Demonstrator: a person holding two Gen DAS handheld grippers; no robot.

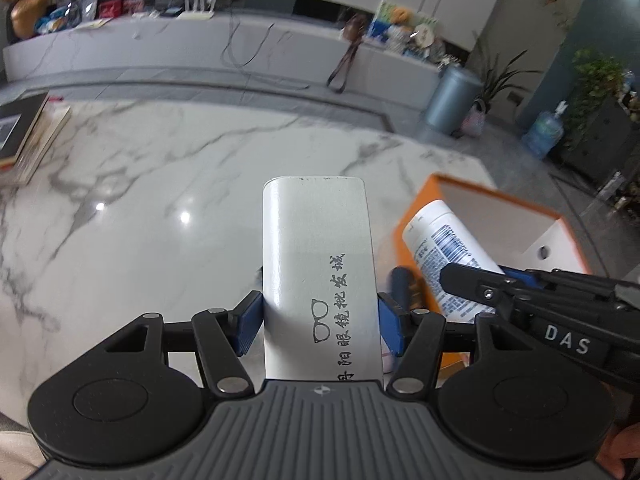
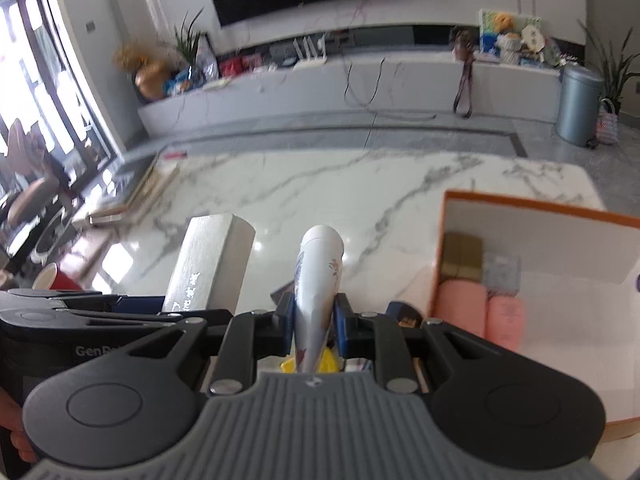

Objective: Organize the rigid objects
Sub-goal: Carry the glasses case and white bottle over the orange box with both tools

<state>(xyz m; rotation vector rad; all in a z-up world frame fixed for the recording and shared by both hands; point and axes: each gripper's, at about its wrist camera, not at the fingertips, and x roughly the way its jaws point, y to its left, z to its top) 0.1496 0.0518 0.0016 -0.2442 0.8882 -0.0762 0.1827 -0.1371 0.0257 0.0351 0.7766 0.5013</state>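
My left gripper (image 1: pixel 320 322) is shut on a white glasses case (image 1: pixel 318 256) printed with a glasses drawing and Chinese text, held above the marble table (image 1: pixel 160 200). My right gripper (image 2: pixel 314 326) is shut on a white tube (image 2: pixel 318 280) with a printed label, also held above the table. The tube also shows in the left wrist view (image 1: pixel 448 252), beside an orange box (image 1: pixel 516 216). The case shows in the right wrist view (image 2: pixel 210 260), to the left of the tube. The orange box (image 2: pixel 540 208) with a white inside lies to the right and holds pink, olive and grey items.
A stack of books (image 1: pixel 24 136) lies at the table's left edge. A red cup (image 2: pixel 52 278) stands at the left. A small dark object (image 1: pixel 402 282) lies by the box. Beyond the table are a TV bench (image 2: pixel 360 80) and a grey bin (image 2: pixel 578 106).
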